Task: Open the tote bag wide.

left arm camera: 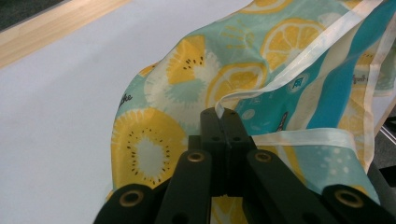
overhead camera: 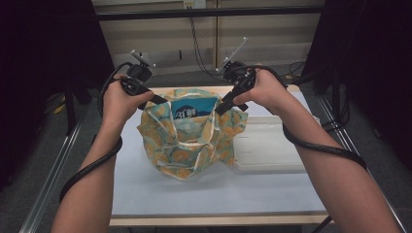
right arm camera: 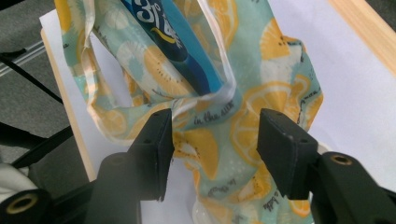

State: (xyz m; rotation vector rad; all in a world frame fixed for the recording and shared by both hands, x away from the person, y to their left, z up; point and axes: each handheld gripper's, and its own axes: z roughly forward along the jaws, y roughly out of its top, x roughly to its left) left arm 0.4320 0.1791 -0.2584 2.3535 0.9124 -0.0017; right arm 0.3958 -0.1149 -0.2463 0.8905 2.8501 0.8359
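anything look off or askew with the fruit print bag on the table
Nothing damaged or spilled. The fruit-print bag sits slumped and crumpled, a blue packet poking from its mouth. The left gripper pinches its white trim; the right gripper stands open around the fabric.

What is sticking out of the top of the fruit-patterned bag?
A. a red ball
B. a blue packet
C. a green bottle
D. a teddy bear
B: a blue packet with white writing pokes up from the open mouth of the bag, between the two hand-held grippers.
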